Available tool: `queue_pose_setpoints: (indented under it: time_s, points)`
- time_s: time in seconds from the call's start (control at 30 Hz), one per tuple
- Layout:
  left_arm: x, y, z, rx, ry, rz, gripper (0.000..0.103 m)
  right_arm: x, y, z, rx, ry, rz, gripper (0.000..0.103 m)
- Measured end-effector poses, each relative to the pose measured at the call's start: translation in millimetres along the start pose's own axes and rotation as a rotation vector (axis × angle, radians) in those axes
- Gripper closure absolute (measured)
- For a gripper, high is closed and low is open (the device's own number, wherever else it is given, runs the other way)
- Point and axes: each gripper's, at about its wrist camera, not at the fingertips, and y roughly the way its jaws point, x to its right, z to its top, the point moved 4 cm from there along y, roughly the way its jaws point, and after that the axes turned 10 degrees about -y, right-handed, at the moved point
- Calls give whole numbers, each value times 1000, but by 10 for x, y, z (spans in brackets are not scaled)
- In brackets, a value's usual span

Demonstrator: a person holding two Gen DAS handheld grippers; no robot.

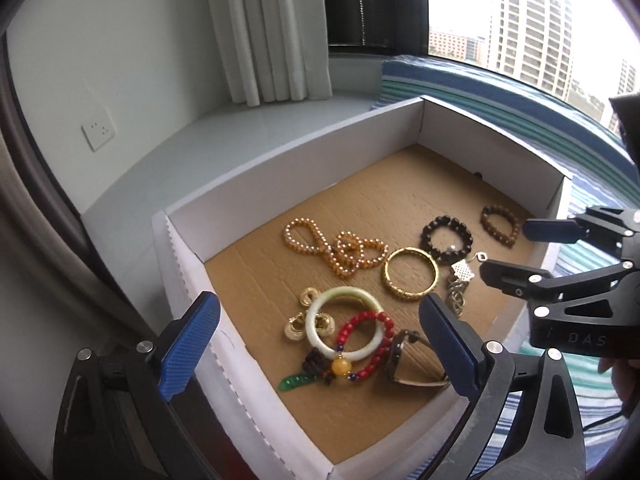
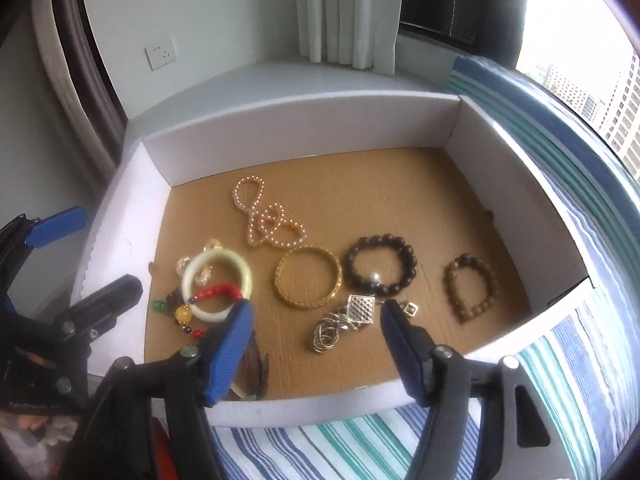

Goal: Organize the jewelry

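A shallow white box [image 2: 304, 136] with a brown cardboard floor sits on a striped bed cover [image 2: 360, 440] by the window, and it serves as the tray in which the jewelry is laid out. The pieces toward the right lie apart from one another, each with its own patch of floor: the gold bangle [image 2: 308, 282], the dark bead bracelet [image 2: 381, 270] and the brown bead bracelet [image 2: 472, 292]; the long pearl necklace [image 2: 264, 220] lies looped on itself farther back. The near-left corner is a heap, where the pale green bangle [image 1: 343, 322] overlaps the red bead bracelet [image 1: 370, 342] and gold earrings [image 1: 308, 312], so that pile probably needs separating next. The left claw [image 1: 320, 344] hangs spread wide over this heap, holding nothing, its jaws framing the tangle as if lining up a pick. The right claw [image 2: 316, 344] is also spread and empty, poised over the silver chain pieces [image 2: 344, 320] near the front wall. Neither claw touches anything.
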Motion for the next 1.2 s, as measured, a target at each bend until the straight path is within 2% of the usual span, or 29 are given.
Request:
queue_pose_setpoints:
  time_s: [0.13,0.23,0.4,0.43,0.53,0.6,0.83,1.2]
  points:
    - [-24,-19,51,20,-19,54,2,48,-94,27,32,12,-36,29]
    - [-55,-32,74,26,-32,89,1,87,-178,45,47,28,-56,28]
    - [-76,-80,86,33,-57,190,1,159,-221,42,57,53,-97,24]
    - [-79,-60,82,-1,-70,177,1,165,-219,40,53,55,-102,24]
    - [-61,-5,48,-109,-115,52,1,172,-204,22,37,73,-106,23]
    - [-74,5,29,-143,-159,20,1,168,-198,7,25,93,-90,20]
    - [-95,-54,67,-127,-197,53,1,164,-179,-20,-11,120,-90,20]
    - [-92,75,10,-164,-214,38,1,218,-141,-77,-29,121,-123,20]
